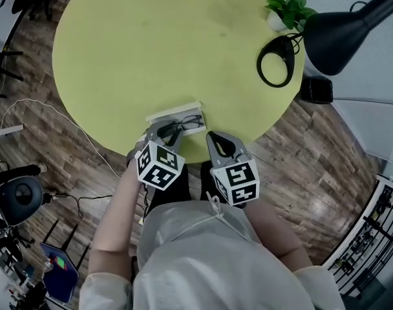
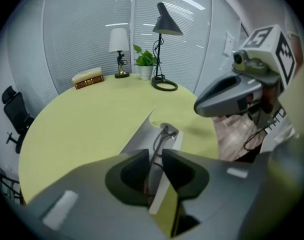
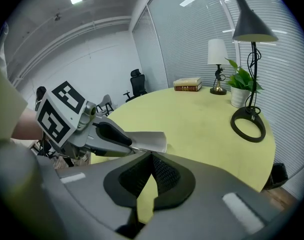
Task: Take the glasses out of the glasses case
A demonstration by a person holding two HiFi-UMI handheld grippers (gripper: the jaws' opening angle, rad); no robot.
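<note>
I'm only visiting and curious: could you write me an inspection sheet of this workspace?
Surface: round yellow-green table, mostly bare.
Job's things: glasses case open at the near edge, glasses in it.
Clutter: black lamp, potted plant, books, small lamp.
Grippers: left gripper fingers closed on the glasses; right gripper shut, empty.
Cables: white cable on the floor.
Surroundings: wooden floor, office chair, blinds.

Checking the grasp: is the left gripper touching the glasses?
Touching. The left gripper view shows the left gripper with jaws pinched on the thin dark frame of the glasses, over the case.
</note>
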